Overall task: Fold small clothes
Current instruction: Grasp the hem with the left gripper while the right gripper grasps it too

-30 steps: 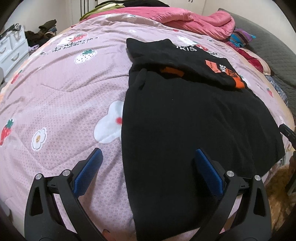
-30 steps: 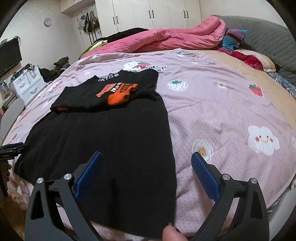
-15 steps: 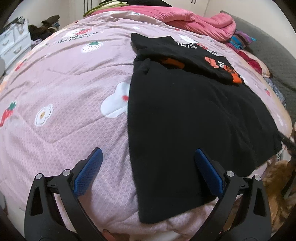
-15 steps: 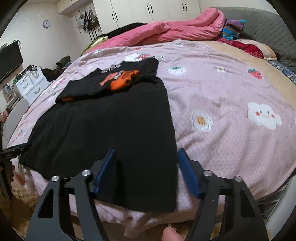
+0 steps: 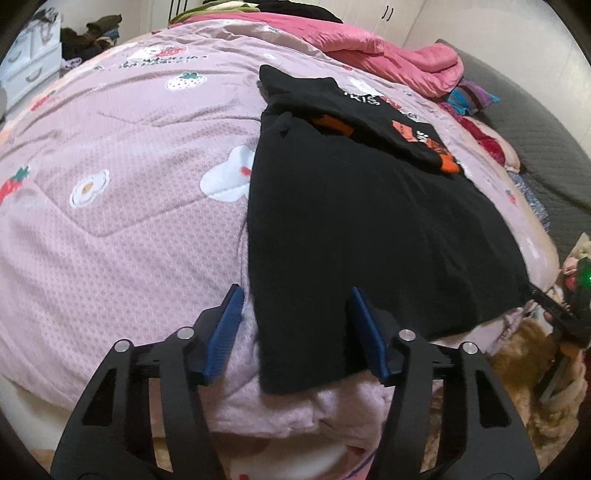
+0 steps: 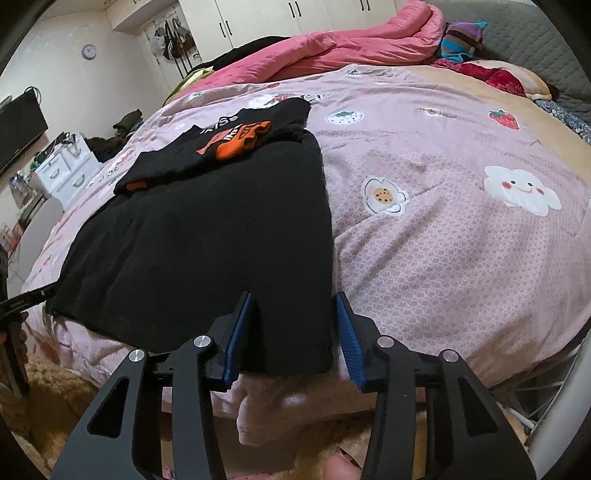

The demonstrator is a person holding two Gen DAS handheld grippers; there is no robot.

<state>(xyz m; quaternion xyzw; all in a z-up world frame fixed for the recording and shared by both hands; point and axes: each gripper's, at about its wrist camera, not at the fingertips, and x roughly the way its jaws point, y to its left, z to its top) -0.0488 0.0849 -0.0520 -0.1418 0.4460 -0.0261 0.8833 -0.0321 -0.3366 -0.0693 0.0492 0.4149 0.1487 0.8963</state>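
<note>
A black garment (image 5: 351, 221) lies flat on the pink flower-print bedspread (image 5: 129, 221), its far end folded over and showing orange print (image 6: 236, 144). My left gripper (image 5: 295, 314) straddles the garment's near left corner. Its jaws are closing with the cloth flat between the blue pads, not pinched. My right gripper (image 6: 295, 317) straddles the near right corner of the garment (image 6: 207, 229) the same way, jaws closing, cloth between them and still flat. Each gripper also shows at the edge of the other's view.
A bunched pink duvet (image 6: 332, 48) and pillows lie at the far end of the bed. White drawers (image 6: 62, 170) stand at the left, wardrobes (image 6: 295, 11) behind. A shaggy rug (image 6: 44, 387) lies below the bed's near edge. A fingertip (image 6: 340, 465) shows at the bottom.
Both grippers have come in toward the garment's near hem, and their jaws have narrowed from wide open to about half around its two corners. The garment itself has not shifted.
</note>
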